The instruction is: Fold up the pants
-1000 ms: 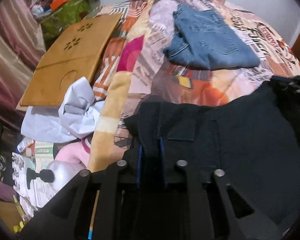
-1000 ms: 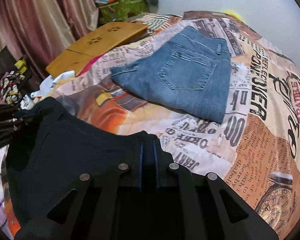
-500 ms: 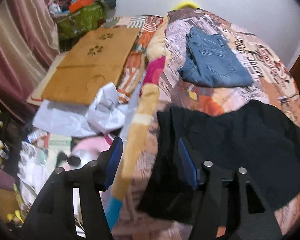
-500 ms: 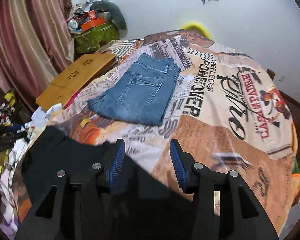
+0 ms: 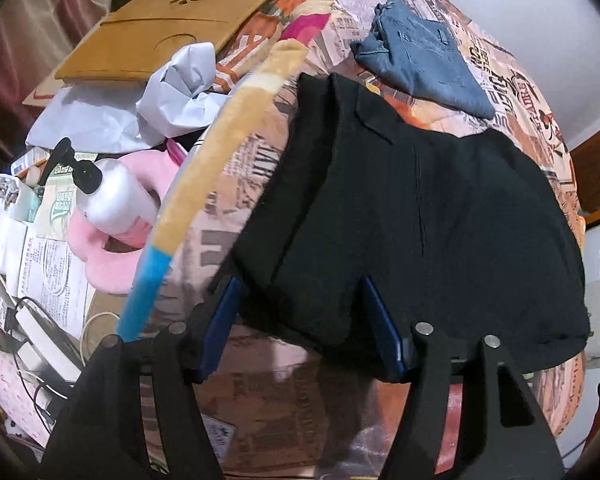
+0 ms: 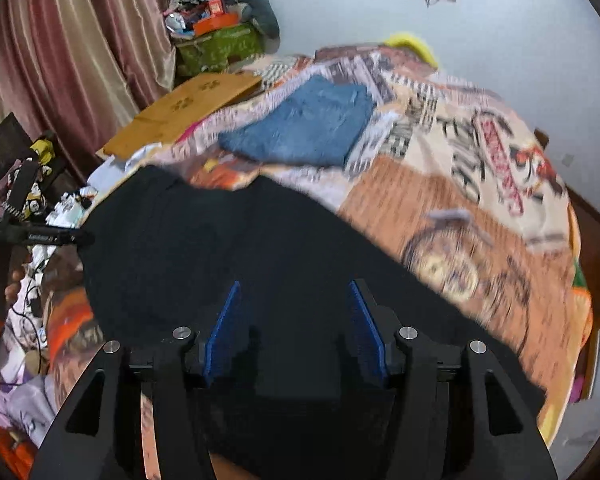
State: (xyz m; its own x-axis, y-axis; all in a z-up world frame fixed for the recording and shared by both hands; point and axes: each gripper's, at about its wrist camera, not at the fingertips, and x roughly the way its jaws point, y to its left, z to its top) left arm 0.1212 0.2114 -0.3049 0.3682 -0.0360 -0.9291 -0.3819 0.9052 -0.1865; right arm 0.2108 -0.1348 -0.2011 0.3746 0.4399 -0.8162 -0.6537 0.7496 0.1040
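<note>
In the right wrist view the bedspread is smeared by motion, so its lettering and clock print cannot be read, and the folded blue jeans show no seams or pockets. The near part of the black pants is covered by the right claw, whose body runs off the bottom edge. In the left wrist view the left claw hides the pants' near hem, and the print on the papers beside the bed is too small to read.
</note>
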